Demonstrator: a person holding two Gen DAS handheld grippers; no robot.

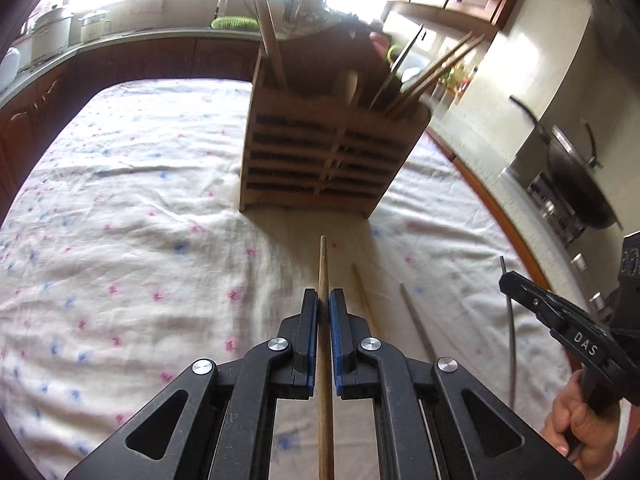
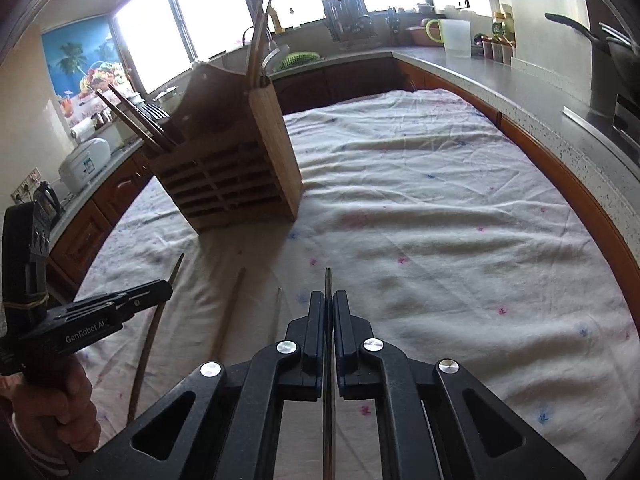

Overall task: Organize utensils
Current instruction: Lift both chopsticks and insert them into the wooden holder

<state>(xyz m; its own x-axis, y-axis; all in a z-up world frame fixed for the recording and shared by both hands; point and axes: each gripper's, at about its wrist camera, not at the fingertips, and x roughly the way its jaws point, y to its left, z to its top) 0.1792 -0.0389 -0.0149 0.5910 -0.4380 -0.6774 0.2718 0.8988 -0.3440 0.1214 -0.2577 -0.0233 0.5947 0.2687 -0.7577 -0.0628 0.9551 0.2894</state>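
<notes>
A wooden slatted utensil holder [image 1: 320, 160] stands on the cloth-covered table and holds several chopsticks and a wooden spoon; it also shows in the right wrist view [image 2: 236, 176]. My left gripper [image 1: 323, 294] is shut on a wooden chopstick [image 1: 323, 264] that points toward the holder. My right gripper [image 2: 328, 296] is shut on a thin metal chopstick [image 2: 328, 280]; it shows at the right edge of the left wrist view [image 1: 505, 280]. A wooden chopstick [image 1: 362, 292] and a metal chopstick [image 1: 416, 320] lie loose on the cloth between the grippers.
The table wears a white floral cloth [image 1: 120, 240]. A kitchen counter [image 2: 520, 80] runs around it, with a wok [image 1: 580, 184] on the stove, pots [image 1: 52, 32], a rice cooker [image 2: 84, 164] and a jug [image 2: 456, 36].
</notes>
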